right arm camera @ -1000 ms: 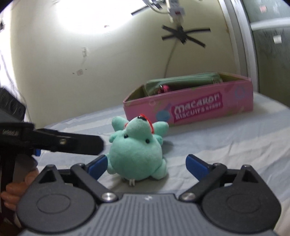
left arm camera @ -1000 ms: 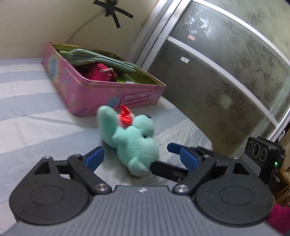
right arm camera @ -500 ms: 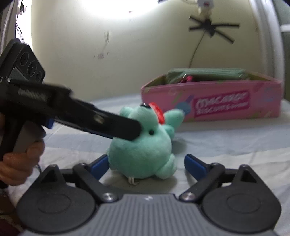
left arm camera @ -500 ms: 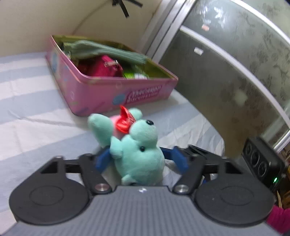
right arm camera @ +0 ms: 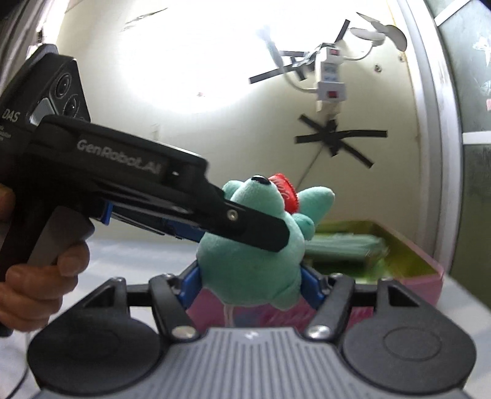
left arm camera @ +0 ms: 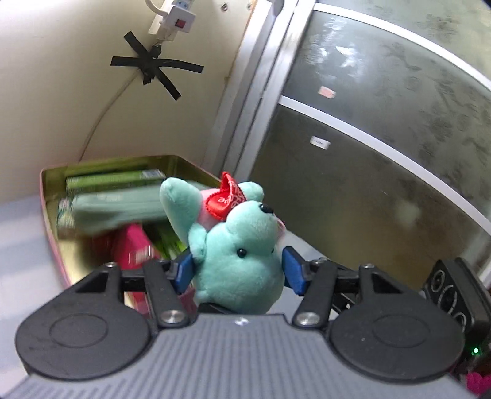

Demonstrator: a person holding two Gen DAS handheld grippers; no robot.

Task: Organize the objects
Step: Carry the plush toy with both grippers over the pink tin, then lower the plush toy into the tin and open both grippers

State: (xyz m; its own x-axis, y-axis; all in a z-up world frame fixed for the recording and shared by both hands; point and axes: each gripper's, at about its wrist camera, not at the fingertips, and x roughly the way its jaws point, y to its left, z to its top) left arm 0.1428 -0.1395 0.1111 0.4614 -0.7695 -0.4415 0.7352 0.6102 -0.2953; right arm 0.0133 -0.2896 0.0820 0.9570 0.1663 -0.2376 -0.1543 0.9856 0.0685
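Both the left gripper (left arm camera: pixel 236 268) and the right gripper (right arm camera: pixel 250 284) have just been closing, jaws now pinching the teal plush toy (left arm camera: pixel 237 242), held aloft. It looks light, soft and squashy, so its plump body is the best hold. Beyond it lies the open pink tin (left arm camera: pixel 50 214) of packets.

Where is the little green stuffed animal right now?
The green plush toy is in the middle of both views, off the bed, pinched by the left tool and right tool, in front of the open pink tin.

Black tape cross (left arm camera: pixel 156 72); power strip (left arm camera: pixel 177 18); frosted window (left arm camera: pixel 383 147).
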